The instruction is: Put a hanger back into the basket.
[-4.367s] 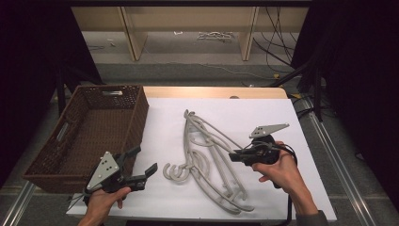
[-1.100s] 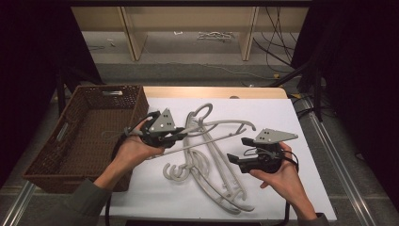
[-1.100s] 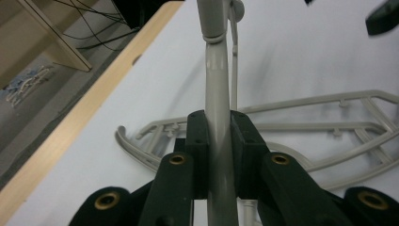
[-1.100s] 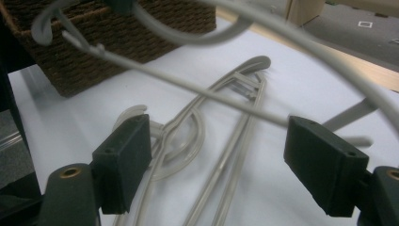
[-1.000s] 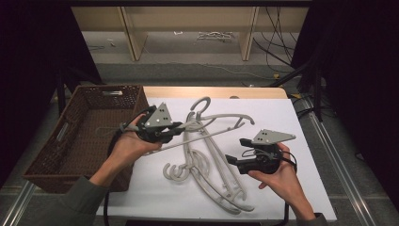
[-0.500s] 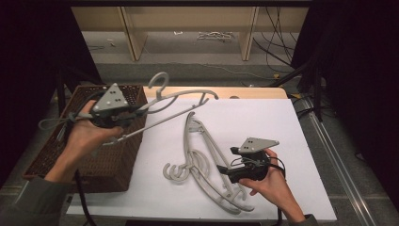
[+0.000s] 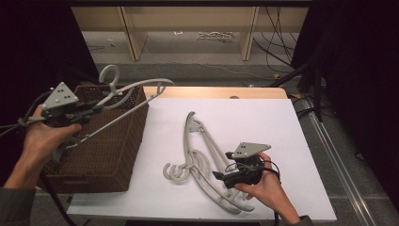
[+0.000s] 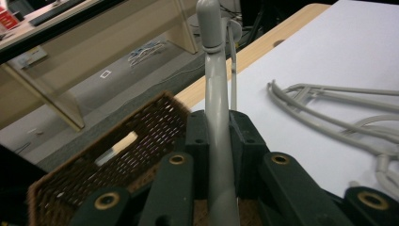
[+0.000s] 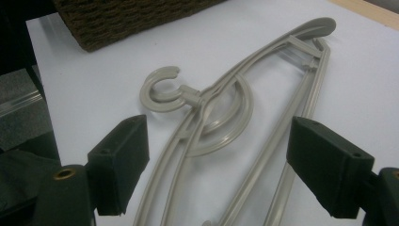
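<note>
Basket left on table; hangers ctr, on table.

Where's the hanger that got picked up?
High view, left side: the grey hanger hangs in the left claw, above the brown wicker basket.

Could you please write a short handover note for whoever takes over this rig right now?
Left gripper: jaws shut on one grey plastic hanger, held above the brown wicker basket.
Right gripper: jaws open, over the grey hangers on the white sheet, gripping nothing.
Done: one hanger lifted off the sheet.
Left: lower it into the basket, then probably move the rest.
</note>
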### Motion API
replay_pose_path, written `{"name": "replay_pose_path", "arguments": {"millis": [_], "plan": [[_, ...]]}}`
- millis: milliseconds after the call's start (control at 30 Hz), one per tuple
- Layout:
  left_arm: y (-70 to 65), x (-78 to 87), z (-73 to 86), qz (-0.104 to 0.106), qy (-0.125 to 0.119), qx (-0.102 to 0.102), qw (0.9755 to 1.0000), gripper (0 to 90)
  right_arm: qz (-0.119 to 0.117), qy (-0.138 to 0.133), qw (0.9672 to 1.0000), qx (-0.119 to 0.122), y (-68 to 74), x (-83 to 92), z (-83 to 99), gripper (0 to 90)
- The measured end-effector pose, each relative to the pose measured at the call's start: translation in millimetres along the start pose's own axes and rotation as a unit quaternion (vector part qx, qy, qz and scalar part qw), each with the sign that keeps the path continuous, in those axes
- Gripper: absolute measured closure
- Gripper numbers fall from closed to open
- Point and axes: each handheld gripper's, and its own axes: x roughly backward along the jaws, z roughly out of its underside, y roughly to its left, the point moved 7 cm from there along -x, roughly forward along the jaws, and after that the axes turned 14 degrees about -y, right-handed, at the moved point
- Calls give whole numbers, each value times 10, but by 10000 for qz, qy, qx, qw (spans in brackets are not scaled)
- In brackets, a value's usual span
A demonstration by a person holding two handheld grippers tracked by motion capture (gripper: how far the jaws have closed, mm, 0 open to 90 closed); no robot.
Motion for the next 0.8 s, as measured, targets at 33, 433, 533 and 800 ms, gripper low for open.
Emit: {"name": "replay_pose_path", "arguments": {"millis": [33,433,533,800], "plan": [[44,34,33,-73,26,24,10000,794,-5,3,10000,-12,3,-2,1,226],[422,380,335,-566,111,168,9982,795,-26,65,10000,-46,14,-37,42,227],[493,418,400,-671,150,187,9975,794,-27,81,10000,-31,15,-41,51,221],[594,426,610,-769,317,244,9962,794,-51,81,9999,-40,21,-56,63,213]]}}
